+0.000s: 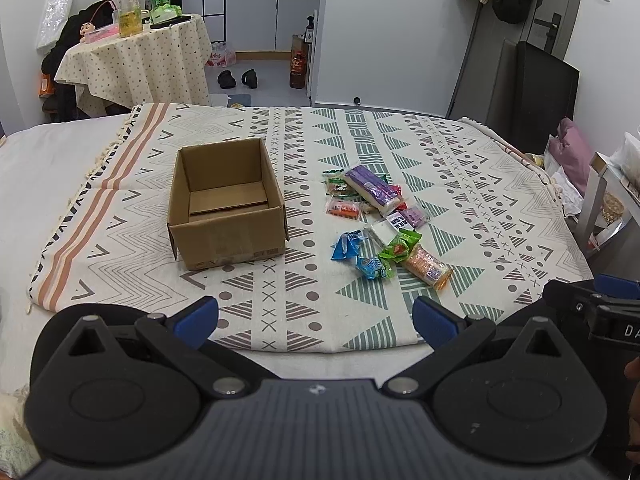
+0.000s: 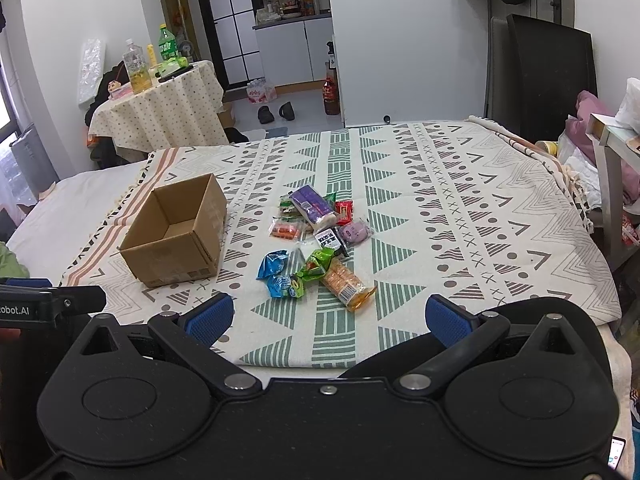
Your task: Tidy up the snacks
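Both jaws gape over patterned blanket (image 1: 320, 152); cardboard box (image 1: 226, 208) seemingly empty, snacks (image 1: 380, 220) beside.

A bed (image 1: 36, 184) with a pale sheet carries a patterned cloth (image 1: 460, 168) of triangles, zigzags and crosses, fringed at its 9 o'clock edge. On the cloth sits an open cardboard box (image 1: 228, 216). At 3 o'clock from the box, apart from it, lies a loose heap of snack packets (image 1: 380, 224), touching and overlapping one another.
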Motion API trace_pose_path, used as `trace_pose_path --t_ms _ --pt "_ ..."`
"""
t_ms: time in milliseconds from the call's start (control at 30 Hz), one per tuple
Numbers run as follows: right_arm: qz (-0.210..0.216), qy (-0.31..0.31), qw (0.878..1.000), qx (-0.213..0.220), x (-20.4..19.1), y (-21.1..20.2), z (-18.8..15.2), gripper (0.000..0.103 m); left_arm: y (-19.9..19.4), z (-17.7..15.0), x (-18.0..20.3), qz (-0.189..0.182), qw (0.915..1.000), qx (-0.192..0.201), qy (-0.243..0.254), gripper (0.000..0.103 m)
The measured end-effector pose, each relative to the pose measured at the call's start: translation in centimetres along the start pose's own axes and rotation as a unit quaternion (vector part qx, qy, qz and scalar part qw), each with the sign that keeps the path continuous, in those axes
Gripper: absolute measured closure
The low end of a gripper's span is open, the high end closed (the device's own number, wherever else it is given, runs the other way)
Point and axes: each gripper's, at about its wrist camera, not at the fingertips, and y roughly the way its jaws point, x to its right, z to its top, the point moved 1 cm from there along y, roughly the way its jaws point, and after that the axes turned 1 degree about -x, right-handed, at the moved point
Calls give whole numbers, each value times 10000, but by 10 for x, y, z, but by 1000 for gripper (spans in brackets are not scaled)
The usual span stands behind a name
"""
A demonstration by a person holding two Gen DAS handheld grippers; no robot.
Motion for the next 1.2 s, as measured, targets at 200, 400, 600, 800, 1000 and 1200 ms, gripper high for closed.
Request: trace_pose_path --t_ms 200,400,600,800,1000,1200 --pt "-26 16 10000 -19 2 1 0 0 1 0 2 -3 10000 -15 -16 0" --pt "-8 -7 10000 -49 2 4 -1 0 4 1 2 -19 10000 -44 -52 0" --pt "-62 -21 9999 -81 2 11 -1 0 11 4 2 -58 9999 -97 -60 0" --pt "-27 -10 9999 -147 5 20 -1 0 24 8 3 -75 9997 -203 -65 0" --pt "201 33 9994 -273 10 33 0 0 38 12 3 -108 9994 -266 -170 0" --pt "241 118 9990 -365 19 52 3 0 56 19 3 -133 9990 -305 -299 1"
